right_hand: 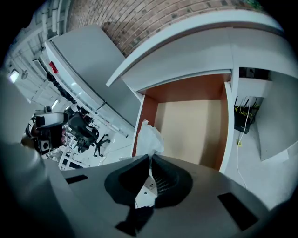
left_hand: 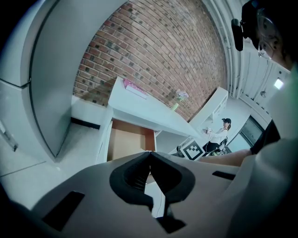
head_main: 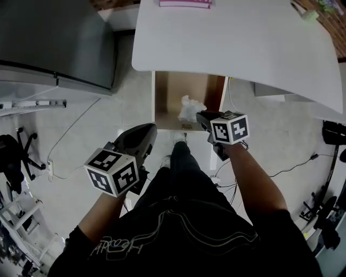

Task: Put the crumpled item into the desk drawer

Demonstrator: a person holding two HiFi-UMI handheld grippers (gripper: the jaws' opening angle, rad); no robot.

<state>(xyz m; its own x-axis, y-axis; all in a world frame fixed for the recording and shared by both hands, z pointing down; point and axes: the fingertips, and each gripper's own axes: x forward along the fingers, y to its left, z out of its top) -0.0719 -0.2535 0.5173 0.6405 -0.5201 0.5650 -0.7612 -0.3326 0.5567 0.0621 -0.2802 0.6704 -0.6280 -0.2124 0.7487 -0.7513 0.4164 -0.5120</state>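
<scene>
The crumpled white paper (head_main: 188,108) hangs over the front part of the open desk drawer (head_main: 168,89), pinched in my right gripper (head_main: 201,117), which is shut on it. In the right gripper view the paper (right_hand: 149,139) sticks out past the closed jaws (right_hand: 150,161), above the drawer's tan bottom (right_hand: 191,130). My left gripper (head_main: 145,131) is lower left of the drawer front, shut with nothing in it. In the left gripper view its tips (left_hand: 149,155) meet, pointing toward the drawer (left_hand: 125,142) under the white desk (left_hand: 145,110).
The white desk top (head_main: 232,38) overhangs the drawer's back and carries a pink book (head_main: 184,2). A grey cabinet (head_main: 54,43) stands at left, an office chair (head_main: 16,157) on the floor beside it. Cables (head_main: 294,165) run along the floor at right.
</scene>
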